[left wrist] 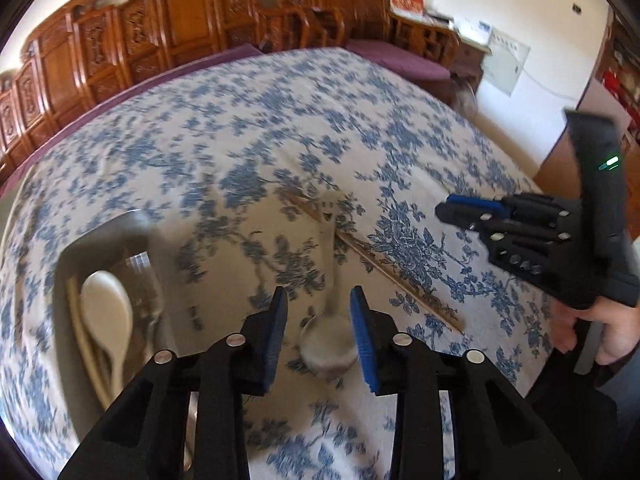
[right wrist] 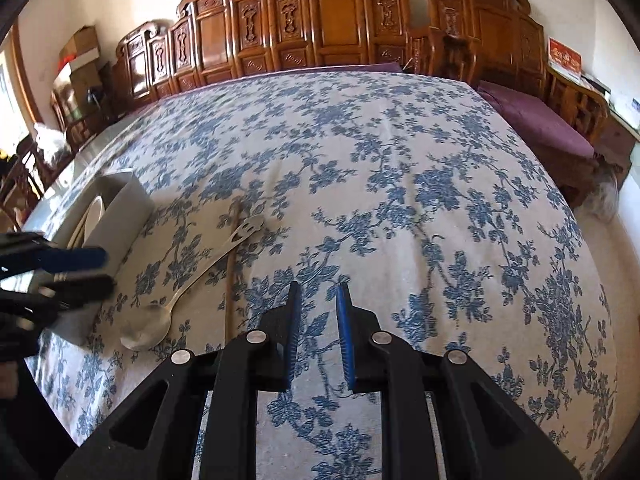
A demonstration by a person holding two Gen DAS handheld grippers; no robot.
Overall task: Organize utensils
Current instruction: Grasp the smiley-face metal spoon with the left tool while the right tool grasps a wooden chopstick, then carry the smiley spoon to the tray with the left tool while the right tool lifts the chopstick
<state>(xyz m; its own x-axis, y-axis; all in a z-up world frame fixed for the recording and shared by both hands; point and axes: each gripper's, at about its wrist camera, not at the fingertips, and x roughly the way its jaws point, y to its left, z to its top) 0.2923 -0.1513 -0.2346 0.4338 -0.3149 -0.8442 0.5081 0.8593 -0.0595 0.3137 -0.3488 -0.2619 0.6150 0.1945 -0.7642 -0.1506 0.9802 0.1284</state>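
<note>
Left tongs [left wrist: 319,334] are hanging open over the bowl of the long silver metal spoon [right wrist: 188,286], while the right tongs [right wrist: 318,334] are gaping empty above the blue-flowered cloth surface [right wrist: 400,184]. Beside the spoon, a thin wooden chopstick [right wrist: 231,276] is lying, near the grey rectangular utensil holder [right wrist: 116,216]. Carved reddish wooden benches [right wrist: 320,20] are lining the far wall.

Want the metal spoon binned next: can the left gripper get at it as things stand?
Probably yes: the left gripper is open right over the metal spoon, nothing between them. A chopstick lies alongside the handle.
</note>
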